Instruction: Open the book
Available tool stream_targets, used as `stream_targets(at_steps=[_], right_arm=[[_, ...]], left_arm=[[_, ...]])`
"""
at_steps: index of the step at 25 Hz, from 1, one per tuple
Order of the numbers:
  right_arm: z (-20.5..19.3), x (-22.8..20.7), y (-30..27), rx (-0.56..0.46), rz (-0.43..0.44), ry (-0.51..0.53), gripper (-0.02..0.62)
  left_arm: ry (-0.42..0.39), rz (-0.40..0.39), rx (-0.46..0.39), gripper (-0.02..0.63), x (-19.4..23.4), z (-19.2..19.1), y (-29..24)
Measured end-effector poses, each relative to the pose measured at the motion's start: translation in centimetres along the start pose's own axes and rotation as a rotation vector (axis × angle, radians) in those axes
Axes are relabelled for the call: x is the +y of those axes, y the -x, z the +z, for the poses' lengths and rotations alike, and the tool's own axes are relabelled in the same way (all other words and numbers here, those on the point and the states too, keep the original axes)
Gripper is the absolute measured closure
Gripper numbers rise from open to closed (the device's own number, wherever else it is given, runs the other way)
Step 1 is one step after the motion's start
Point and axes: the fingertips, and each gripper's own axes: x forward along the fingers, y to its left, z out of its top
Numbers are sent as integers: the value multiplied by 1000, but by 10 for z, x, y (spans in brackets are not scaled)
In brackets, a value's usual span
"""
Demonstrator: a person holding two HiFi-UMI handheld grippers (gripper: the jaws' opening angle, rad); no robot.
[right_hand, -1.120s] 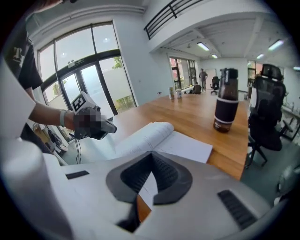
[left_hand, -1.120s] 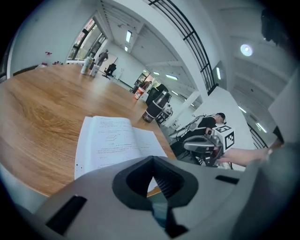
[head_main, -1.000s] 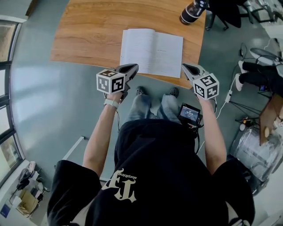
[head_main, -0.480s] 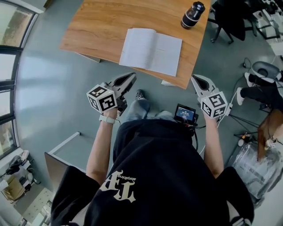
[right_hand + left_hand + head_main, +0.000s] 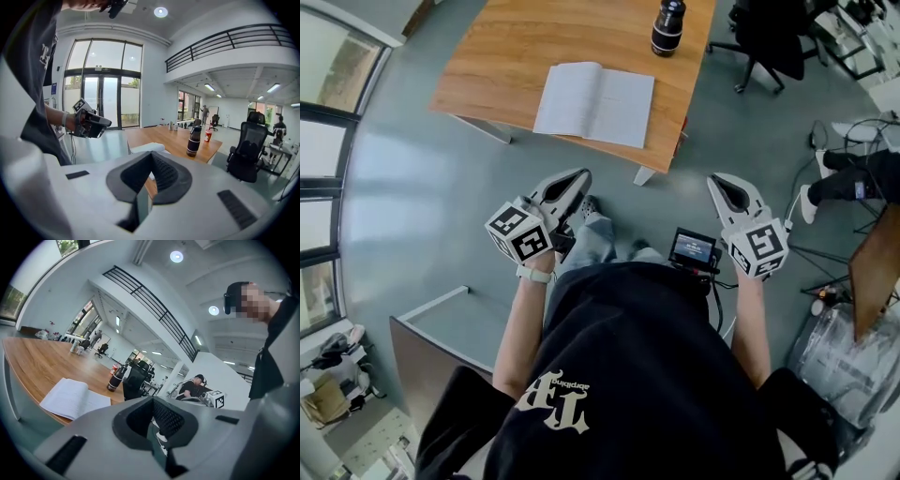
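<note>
Finding: the book (image 5: 594, 104) lies open and flat on the table (image 5: 506, 66), both pages face up. It sits at the table's near edge, close to the corner on the person's side. A dark bottle (image 5: 667, 26) stands upright at the table's far edge, well apart from the book.

Left gripper (image 5: 574, 180): off the table, over the floor on the person's side, jaws together with nothing between them. Right gripper (image 5: 724, 184): likewise off the table and short of its near corner, jaws closed and empty. Neither touches the book.

Assessment: the opening appears complete, and the tools are clear of the work.

Risks:
- The book's lower edge sits right at the table's rim, so a knock from a gripper or the person's body could push it off onto the floor.
- If the spine is not pressed flat, the pages could fall shut unattended.
- Any return with closed jaws could crease or tear a page.
</note>
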Motion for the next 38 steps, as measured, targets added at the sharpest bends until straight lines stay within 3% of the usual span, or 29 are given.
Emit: stream_targets(at_steps=[7,14,17,24,32,38], right_arm=[[-9,25,57,-23,39,61,609],[-9,66,76,-55,69,68,609],[-6,80,78,-55,61,47,609],[15,137,52,-28,73,105,609],[52,247,20,-29,100,92,609],[41,302,26,27,67,74,609]], left_arm=[[-111,16,-25,600,-76,-24,8],[-195,-3,6,600,-114,-34,18],[-226,-15,4,600,-119,-31,22],[-301,-35,2,600,-115,-24,69],[-303,-41,-11,600,-106,-24,167],[-277,-104,4,600,-107,-44,213]])
